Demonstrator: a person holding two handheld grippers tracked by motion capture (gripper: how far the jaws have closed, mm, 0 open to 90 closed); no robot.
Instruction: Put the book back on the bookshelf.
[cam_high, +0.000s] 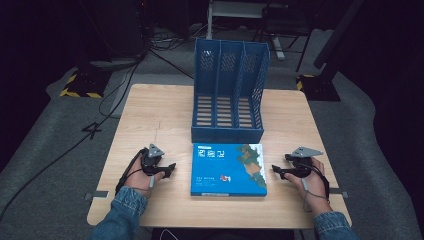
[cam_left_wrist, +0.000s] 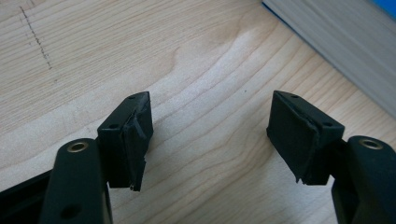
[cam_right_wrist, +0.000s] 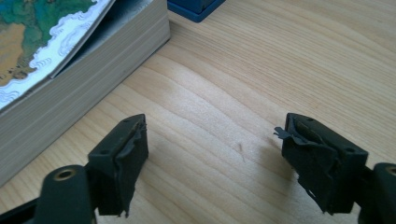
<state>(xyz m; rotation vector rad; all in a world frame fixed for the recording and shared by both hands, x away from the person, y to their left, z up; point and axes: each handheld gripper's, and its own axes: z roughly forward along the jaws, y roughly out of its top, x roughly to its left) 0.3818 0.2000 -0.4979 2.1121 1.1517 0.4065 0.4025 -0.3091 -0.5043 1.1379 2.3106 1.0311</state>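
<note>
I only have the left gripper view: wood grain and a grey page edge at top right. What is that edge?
Observer: A thick book with a blue cover, lying flat on the table between the two hands.
Operator: Anything behind it?
Observer: A blue three-slot file rack stands upright just beyond the book, open side facing the person.
Operator: Where is the right tool?
Observer: The right tool sits at the book's right side, pointing at it, jaws open with nothing between them.
Operator: Book fully closed?
Observer: In the right gripper view the cover is lifted slightly off the page block at that corner.
</note>
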